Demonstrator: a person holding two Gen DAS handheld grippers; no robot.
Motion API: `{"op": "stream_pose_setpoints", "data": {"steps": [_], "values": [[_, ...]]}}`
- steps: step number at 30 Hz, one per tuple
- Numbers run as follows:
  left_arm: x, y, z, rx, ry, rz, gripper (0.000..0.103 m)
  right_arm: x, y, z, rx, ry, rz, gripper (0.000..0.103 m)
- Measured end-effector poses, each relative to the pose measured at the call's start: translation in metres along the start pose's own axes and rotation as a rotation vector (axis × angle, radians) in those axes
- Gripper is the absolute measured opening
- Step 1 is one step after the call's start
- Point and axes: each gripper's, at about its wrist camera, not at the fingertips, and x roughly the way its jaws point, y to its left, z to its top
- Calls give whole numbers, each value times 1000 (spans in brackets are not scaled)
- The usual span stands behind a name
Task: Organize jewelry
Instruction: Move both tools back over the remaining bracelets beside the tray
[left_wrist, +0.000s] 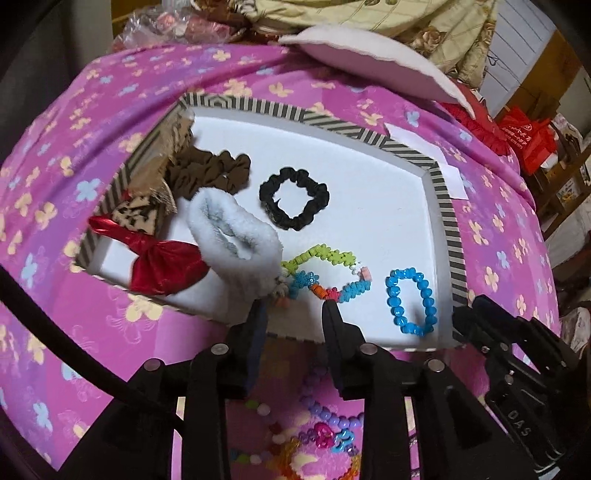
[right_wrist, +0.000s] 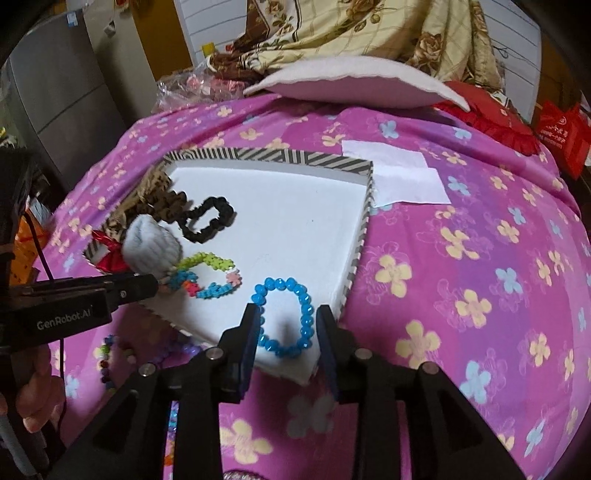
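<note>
Blue faceted beads make up the bracelet that lies flat on the white floor of the striped tray, near its front right corner, with the right gripper straddling it: jaws parted, one finger either side of the loop, pads not pressing it. Left of it lies the multicolour bracelet of small flower-shaped beads, and the left gripper sits at its near edge with jaws released, nothing held. Both bracelets look light and floppy, strung loops that would sag and swing when lifted; the glossy blue beads may slip, so a pinch across one side of the loop, over a single bead row, seems the safest hold. Behind them rest a black scrunchie, a brown scrunchie, a white fluffy band and a red bow, all soft. More beads lie loose on the pink floral bedsheet before the tray. Readable writing: "GenRobot.AI" on the left gripper's body in the right view, and "DAS" on the right gripper in the left view.
</note>
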Motion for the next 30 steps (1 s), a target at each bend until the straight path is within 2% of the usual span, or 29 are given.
{"op": "stream_pose_setpoints", "data": {"steps": [5,15,30], "values": [[-17,-1,-11,15,-43,37,52,-18,8,-11,11,-16,15,47],[-46,-1,-39,60,-115,99,52,-36,30,-35,10,-17,38,49],[-74,15,-85,45,-158,138,52,-57,61,-66,20,-19,78,54]]}}
